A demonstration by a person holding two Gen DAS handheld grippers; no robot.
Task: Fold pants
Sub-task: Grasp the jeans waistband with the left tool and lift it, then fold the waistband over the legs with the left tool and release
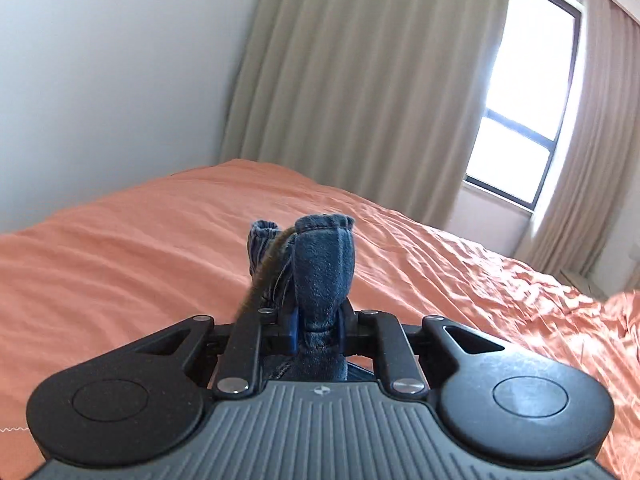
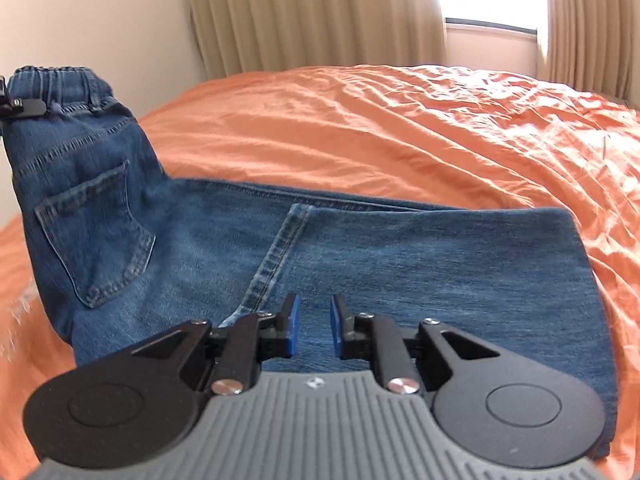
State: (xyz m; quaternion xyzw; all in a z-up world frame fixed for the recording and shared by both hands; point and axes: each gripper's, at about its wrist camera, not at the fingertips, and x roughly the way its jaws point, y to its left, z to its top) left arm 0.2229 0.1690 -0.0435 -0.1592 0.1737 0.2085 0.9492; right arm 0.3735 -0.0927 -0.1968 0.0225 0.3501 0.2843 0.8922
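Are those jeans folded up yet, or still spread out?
Partly folded: the jeans lie doubled on the bed, while the left gripper lifts the waistband.

Bed (image 2: 400, 120) in a wrinkled orange sheet (image 1: 120, 260), with jeans (image 2: 400, 272) on it.
The blue denim legs lie flat near the bed's near edge, doubled over each other; the waistband end is lifted off the sheet at the left.

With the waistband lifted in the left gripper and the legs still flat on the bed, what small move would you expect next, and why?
Probably carry the left gripper, shut on the jeans at the waistband, across toward the leg ends and lower it. The waist end stands lifted off the orange bedspread while the legs lie flat, and the right gripper hovers over them with nothing between its pads.
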